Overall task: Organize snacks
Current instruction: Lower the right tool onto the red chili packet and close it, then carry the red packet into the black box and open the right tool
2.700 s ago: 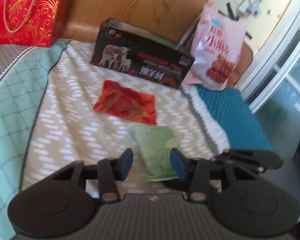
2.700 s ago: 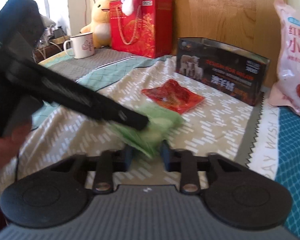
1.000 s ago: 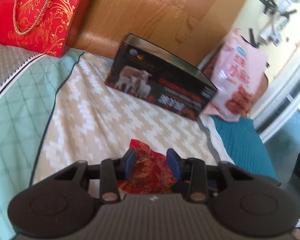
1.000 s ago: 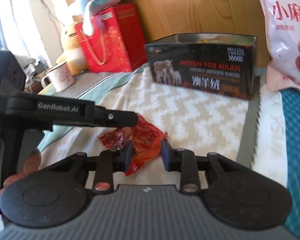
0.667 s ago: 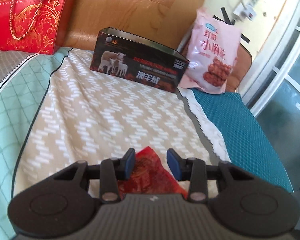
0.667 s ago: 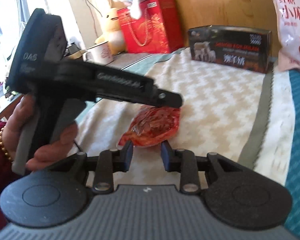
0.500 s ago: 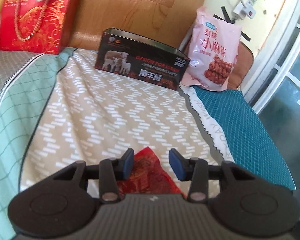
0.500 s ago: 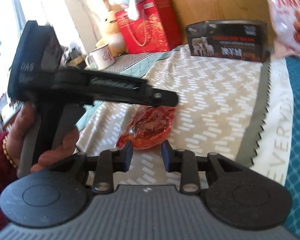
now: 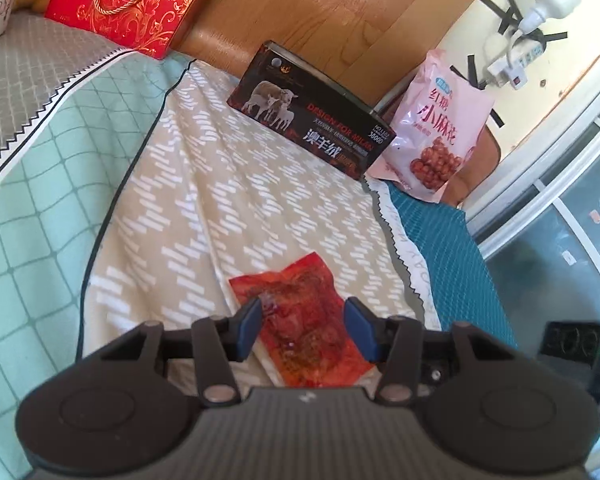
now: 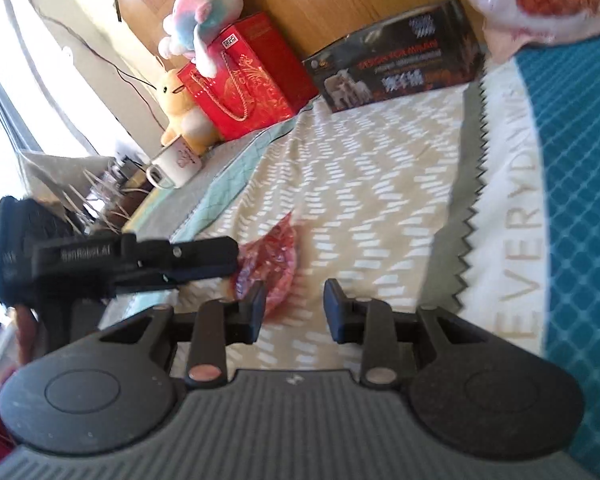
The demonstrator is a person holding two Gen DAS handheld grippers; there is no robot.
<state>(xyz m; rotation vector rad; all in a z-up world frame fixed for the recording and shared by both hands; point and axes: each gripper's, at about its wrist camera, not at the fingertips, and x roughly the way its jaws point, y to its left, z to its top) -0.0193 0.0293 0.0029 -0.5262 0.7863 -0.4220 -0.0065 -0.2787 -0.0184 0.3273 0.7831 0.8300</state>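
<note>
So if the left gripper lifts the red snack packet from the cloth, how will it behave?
The red snack packet is a thin, flat, glossy film pouch, so it will probably sag when held by one edge, feel light and perhaps slip. The left gripper has just been opening; the packet lies between its pads, unpinched.

Ahead of the left gripper (image 9: pixel 302 330), whose jaws have just been opening, the patterned cloth (image 9: pixel 228 200) lies bare up to the black box (image 9: pixel 312 128) against the wooden headboard (image 9: pixel 300 12). Only the red snack packet (image 9: pixel 300 320) lies flat between its fingers. Right of the box leans a pink snack bag (image 9: pixel 436 128); far left stands a red gift bag (image 9: pixel 132 0). The right gripper (image 10: pixel 294 312) has bare cloth ahead, but the left gripper crosses just to its left.
</note>
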